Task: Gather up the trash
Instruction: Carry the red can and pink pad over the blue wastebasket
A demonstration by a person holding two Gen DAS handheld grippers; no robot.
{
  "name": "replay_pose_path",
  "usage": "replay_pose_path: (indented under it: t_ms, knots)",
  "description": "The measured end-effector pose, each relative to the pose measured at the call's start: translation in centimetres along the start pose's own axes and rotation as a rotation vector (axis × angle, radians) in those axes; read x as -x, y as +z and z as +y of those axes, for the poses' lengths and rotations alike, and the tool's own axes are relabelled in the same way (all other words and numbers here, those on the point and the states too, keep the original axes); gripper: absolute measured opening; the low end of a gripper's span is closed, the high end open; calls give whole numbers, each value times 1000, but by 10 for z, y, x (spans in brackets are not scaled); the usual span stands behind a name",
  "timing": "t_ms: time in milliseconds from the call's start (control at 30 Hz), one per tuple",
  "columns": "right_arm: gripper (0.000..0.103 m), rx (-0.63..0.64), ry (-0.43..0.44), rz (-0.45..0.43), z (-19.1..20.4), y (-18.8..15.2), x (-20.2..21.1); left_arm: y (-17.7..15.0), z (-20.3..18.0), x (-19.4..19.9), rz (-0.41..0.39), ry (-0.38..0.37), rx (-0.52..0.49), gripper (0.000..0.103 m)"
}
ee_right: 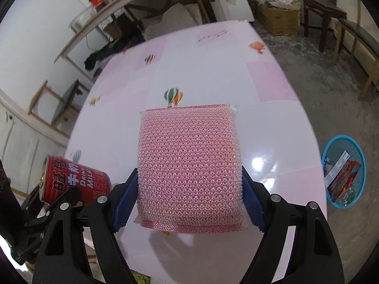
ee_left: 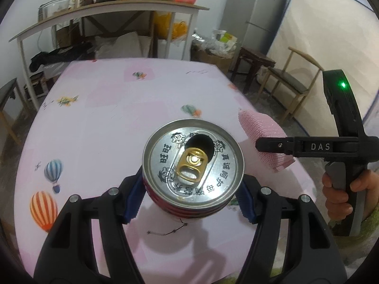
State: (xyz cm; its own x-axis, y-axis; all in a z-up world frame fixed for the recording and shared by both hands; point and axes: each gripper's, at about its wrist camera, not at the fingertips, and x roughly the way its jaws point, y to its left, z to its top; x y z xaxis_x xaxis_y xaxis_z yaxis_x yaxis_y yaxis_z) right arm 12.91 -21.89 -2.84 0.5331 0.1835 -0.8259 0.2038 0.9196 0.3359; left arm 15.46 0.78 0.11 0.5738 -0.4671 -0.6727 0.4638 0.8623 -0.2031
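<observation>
The left tool (ee_left: 189,203) pinches a red metal milk can with a silver top (ee_left: 193,163) and holds it above the pink balloon-print desk (ee_left: 106,123). The right tool (ee_right: 189,203) pinches a pink mesh sponge pad (ee_right: 189,165) over the same desk. Both things look picked up. I think the next move is to carry them to the blue round basket (ee_right: 330,149) on the floor and let go.

Can (ee_left: 193,165) left of sponge (ee_right: 190,168), both above table (ee_right: 213,59).
</observation>
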Motion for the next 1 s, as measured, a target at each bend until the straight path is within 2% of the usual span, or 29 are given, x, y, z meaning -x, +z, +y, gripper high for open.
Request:
replay_pose_path:
  t_ms: [200, 300, 433, 533, 633, 833, 1000]
  knots:
    - [77, -119, 42, -61, -34, -9, 24, 19, -28, -8, 9, -98, -51, 63]
    - [77, -198, 42, -126, -65, -12, 47, 31, -46, -16, 19, -142, -73, 63]
    - [77, -312, -41, -238, -121, -13, 86, 48, -74, -24, 10, -186, -111, 63]
    - [77, -438, -126, -284, -181, -14, 106, 58, -97, -30, 5, -221, -146, 63]
    - [77, -520, -218, -239, -237, -12, 97, 65, -119, -36, 7, -250, -183, 63]
    - [80, -606, -324, -139, -319, 9, 44, 76, -160, -52, 19, -278, -241, 63]
    - [82, -625, -359, -36, -367, 26, -12, 80, -184, -64, 42, -294, -269, 63]
